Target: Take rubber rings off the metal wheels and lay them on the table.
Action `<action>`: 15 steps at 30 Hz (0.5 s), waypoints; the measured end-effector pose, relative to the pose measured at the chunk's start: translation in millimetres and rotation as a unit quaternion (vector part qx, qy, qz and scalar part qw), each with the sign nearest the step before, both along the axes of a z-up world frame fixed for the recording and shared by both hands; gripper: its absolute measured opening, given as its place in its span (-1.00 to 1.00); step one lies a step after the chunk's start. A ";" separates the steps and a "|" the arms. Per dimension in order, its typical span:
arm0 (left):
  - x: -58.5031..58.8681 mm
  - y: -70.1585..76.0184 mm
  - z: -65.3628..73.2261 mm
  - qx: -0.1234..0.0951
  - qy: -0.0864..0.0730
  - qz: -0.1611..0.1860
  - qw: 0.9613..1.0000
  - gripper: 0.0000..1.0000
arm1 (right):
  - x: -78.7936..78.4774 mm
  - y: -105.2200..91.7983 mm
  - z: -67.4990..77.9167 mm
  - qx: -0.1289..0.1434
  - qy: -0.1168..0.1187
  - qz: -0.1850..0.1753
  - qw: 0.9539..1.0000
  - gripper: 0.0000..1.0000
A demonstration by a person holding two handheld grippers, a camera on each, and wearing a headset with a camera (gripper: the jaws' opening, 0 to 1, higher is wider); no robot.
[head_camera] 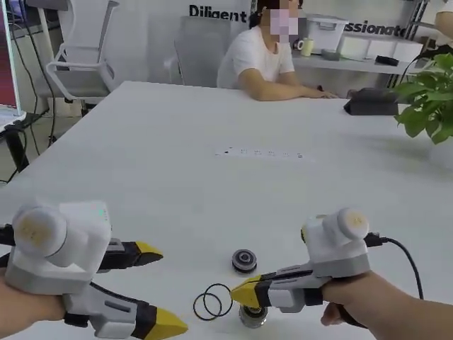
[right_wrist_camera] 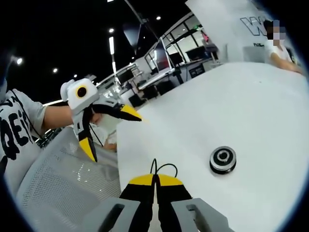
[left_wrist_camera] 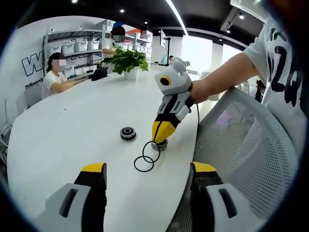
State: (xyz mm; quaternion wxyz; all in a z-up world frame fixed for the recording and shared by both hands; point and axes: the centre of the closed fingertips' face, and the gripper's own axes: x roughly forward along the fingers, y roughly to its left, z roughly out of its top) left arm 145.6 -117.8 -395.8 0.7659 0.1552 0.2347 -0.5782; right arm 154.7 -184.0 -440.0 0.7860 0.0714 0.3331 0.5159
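We count two rubber rings (head_camera: 212, 302) laid on the table (head_camera: 212, 177) at 9 o'clock of a bare wheel (head_camera: 253, 316), one ringed wheel (head_camera: 244, 260) remaining at its 12 o'clock; right gripper (head_camera: 237, 289) fingers pressed together, left gripper (head_camera: 172, 290) fingers spread.

Plain white table (head_camera: 212, 142). Two thin black rubber rings (head_camera: 212, 302), one wheel (head_camera: 244, 260) black-rimmed with a silver hub, one bare wheel (head_camera: 253, 316) all silver. Left gripper (head_camera: 164, 289) and right gripper (head_camera: 241, 290): pale grey-white bodies, black jaws, bright yellow tips. Leafy green plant (head_camera: 428, 99).
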 end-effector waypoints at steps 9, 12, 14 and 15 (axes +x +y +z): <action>0.2 9.0 -2.4 0.004 0.001 0.013 1.000 0.45 | 6.8 8.3 -10.7 -0.007 0.009 -0.002 1.000 -1.00; 0.0 10.4 -3.4 0.003 0.004 0.016 1.000 0.45 | 5.7 12.1 -13.5 -0.008 0.014 0.002 1.000 -1.00; 0.3 11.5 -4.8 0.005 0.005 0.017 1.000 0.46 | 5.0 14.0 -15.8 -0.011 0.015 0.003 1.000 -1.00; 0.5 11.8 -5.3 0.005 0.006 0.018 1.000 0.46 | 5.2 14.0 -17.0 -0.013 0.015 0.003 1.000 -1.00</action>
